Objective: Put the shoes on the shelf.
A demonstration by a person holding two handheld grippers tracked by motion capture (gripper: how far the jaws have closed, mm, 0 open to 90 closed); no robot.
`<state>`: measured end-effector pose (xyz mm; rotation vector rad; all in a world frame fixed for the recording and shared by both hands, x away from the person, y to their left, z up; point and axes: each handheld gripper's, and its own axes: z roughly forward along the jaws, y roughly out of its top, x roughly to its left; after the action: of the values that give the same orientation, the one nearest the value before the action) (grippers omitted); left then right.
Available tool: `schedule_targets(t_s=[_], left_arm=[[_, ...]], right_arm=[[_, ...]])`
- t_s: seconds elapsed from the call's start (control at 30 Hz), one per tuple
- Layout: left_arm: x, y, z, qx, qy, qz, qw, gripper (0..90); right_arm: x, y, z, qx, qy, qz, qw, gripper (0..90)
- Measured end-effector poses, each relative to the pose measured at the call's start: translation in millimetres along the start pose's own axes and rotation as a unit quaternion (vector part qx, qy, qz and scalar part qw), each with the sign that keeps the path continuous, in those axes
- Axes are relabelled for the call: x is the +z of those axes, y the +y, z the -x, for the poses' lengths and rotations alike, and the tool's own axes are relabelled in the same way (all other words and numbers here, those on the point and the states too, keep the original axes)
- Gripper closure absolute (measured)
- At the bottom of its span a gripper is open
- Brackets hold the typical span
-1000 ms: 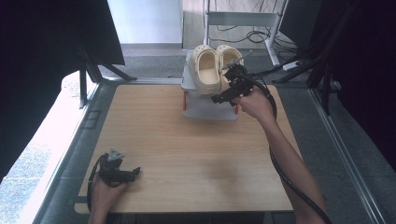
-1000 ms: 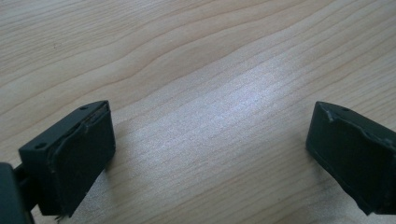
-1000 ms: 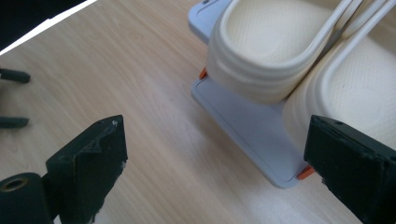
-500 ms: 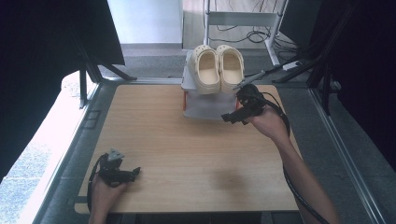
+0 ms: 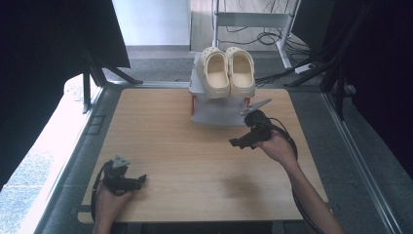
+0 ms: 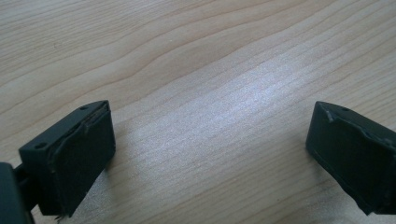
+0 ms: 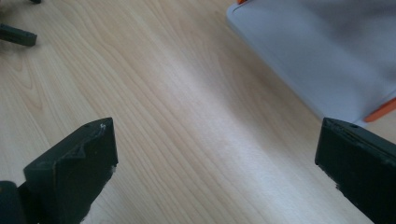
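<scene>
A: Where are the shoes point(image 5: 229, 71)?

B: The cream pair sits side by side on top of the grey rack point(image 5: 214, 117), at the table's point(image 5: 195, 165) far edge.

A: And the right gripper point(image 5: 240, 143)?

B: Just in front of the rack, over bare wood. Its jaws have just been opening and stand wide, nothing between them.

A: The left gripper point(image 5: 139, 179)?

B: Well away from the rack, at the table's near corner, jaws also wide and empty.

Your work surface is a light wooden table point(image 5: 195, 161). A small grey shoe rack point(image 5: 214, 114) with orange legs stands directly on its far edge, near the middle.
</scene>
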<state>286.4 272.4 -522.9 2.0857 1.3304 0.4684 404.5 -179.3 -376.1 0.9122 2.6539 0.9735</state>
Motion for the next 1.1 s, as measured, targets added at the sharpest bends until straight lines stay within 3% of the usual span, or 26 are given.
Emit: schedule_targets(t_s=[0.33,1.1], left_arm=[[-0.1,-0.1,0.2,-0.001,0.0,-0.001,1.0,1.3],[-0.2,0.0,0.2,-0.001,-0.001,-0.001,1.0,1.4]], right_arm=[[28.0,-20.6,-5.3,0.002,0.016,0.017,0.9997,0.0],[89.4,-73.4,-11.6,-0.006,-0.002,0.031,0.9995,0.0]])
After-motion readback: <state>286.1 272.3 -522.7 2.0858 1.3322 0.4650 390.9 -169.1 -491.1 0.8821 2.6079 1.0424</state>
